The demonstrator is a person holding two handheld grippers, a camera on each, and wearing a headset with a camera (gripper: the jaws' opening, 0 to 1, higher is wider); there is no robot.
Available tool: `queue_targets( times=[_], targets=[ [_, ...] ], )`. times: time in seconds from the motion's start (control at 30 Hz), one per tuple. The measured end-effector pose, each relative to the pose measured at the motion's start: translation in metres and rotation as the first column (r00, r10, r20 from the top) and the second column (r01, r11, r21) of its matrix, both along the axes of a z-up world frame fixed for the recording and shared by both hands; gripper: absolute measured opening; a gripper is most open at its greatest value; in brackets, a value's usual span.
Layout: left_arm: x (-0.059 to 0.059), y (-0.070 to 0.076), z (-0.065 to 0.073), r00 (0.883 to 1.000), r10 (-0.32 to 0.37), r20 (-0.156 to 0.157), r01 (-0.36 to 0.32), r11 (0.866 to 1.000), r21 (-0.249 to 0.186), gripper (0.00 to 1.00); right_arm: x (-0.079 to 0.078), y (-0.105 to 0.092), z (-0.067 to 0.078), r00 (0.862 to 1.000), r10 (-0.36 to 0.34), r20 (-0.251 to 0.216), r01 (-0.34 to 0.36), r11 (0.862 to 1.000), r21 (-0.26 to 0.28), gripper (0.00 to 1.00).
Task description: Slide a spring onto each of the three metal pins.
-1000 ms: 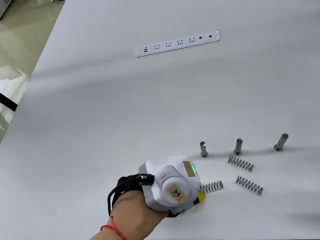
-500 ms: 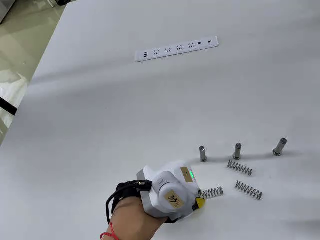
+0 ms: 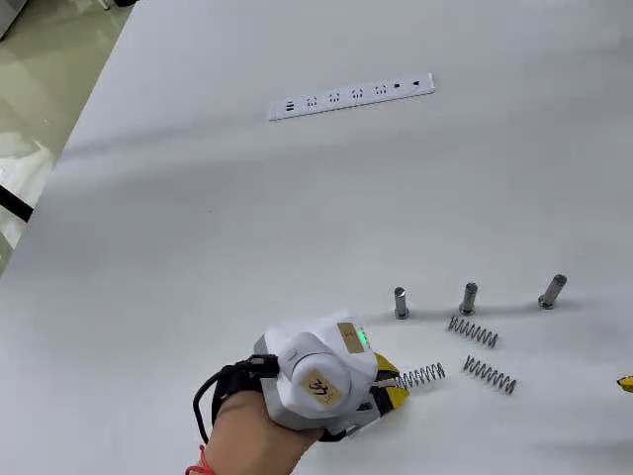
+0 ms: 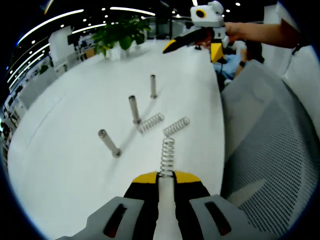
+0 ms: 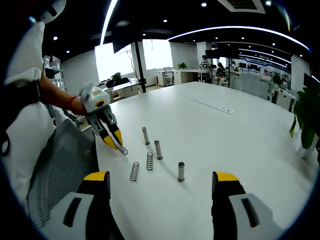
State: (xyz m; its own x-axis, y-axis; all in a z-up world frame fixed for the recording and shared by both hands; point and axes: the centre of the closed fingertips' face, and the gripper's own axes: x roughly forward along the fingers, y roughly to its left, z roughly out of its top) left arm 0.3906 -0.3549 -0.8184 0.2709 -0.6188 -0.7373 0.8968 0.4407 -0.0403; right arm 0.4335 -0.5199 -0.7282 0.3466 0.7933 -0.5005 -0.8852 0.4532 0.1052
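Observation:
Three metal pins stand upright in a row on the white table (image 3: 247, 228): left pin (image 3: 401, 302), middle pin (image 3: 468, 297), right pin (image 3: 552, 290). My left gripper (image 3: 388, 384) (image 4: 166, 175) is shut on the near end of a spring (image 3: 420, 374) (image 4: 167, 150), which points out toward the other parts. Two more springs (image 3: 472, 332) (image 3: 490, 375) lie loose in front of the pins. My right gripper (image 5: 160, 177) hangs open above the table, facing the pins (image 5: 158, 149) and the left gripper (image 5: 107, 131). Its yellow tip (image 3: 625, 382) shows at the right edge.
A white power strip (image 3: 351, 96) lies far back on the table. The table's left edge (image 3: 59, 163) drops to the floor. A mesh office chair (image 4: 270, 165) stands by the near side of the table. People sit at desks in the distance (image 5: 217, 70).
The left hand has drawn back slightly to the left with the spring's end at its jaws. A yellow tip of the right gripper has come in at the right edge.

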Motion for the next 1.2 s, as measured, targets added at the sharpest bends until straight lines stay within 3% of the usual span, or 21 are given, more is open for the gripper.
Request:
queue_targets(
  times=[0.2, 0.37, 0.53, 0.57, 0.8, 0.97, 1.03, 1.2],
  targets=[
    [0.007, -0.009, 0.033, 0.998, 0.066, 0.021, -0.062, 0.987, -0.145, 0.10, -0.001, 0.023, 0.024, 1.000, 0.013, 0.016, -0.014, 0.997, 0.077, 0.79],
    [0.013, -0.018, 0.060, 0.994, 0.106, 0.039, -0.093, 0.964, -0.249, 0.10, -0.006, 0.052, 0.043, 0.999, 0.025, -0.020, -0.021, 0.983, 0.181, 0.71],
    [0.017, -0.025, 0.082, 0.990, 0.133, 0.056, -0.108, 0.939, -0.326, 0.10, -0.010, 0.075, 0.046, 0.997, 0.028, -0.070, -0.012, 0.975, 0.222, 0.57],
    [0.018, -0.027, 0.087, 0.988, 0.142, 0.053, -0.115, 0.931, -0.346, 0.10, -0.010, 0.080, 0.048, 0.996, 0.023, -0.082, -0.002, 0.968, 0.249, 0.56],
    [0.019, -0.035, 0.103, 0.986, 0.153, 0.063, -0.114, 0.904, -0.411, 0.10, -0.011, 0.098, 0.049, 0.989, 0.016, -0.150, 0.032, 0.950, 0.311, 0.46],
    [0.019, -0.038, 0.112, 0.984, 0.168, 0.057, -0.123, 0.878, -0.462, 0.10, -0.008, 0.099, 0.050, 0.975, 0.000, -0.223, 0.081, 0.932, 0.354, 0.30],
    [0.020, -0.039, 0.116, 0.983, 0.172, 0.056, -0.125, 0.870, -0.478, 0.10, -0.006, 0.099, 0.051, 0.969, -0.006, -0.247, 0.100, 0.922, 0.373, 0.29],
    [0.020, -0.040, 0.119, 0.983, 0.178, 0.053, -0.128, 0.857, -0.498, 0.10, -0.009, 0.102, 0.055, 0.961, 0.012, -0.275, 0.102, 0.914, 0.393, 0.25]
  ],
)
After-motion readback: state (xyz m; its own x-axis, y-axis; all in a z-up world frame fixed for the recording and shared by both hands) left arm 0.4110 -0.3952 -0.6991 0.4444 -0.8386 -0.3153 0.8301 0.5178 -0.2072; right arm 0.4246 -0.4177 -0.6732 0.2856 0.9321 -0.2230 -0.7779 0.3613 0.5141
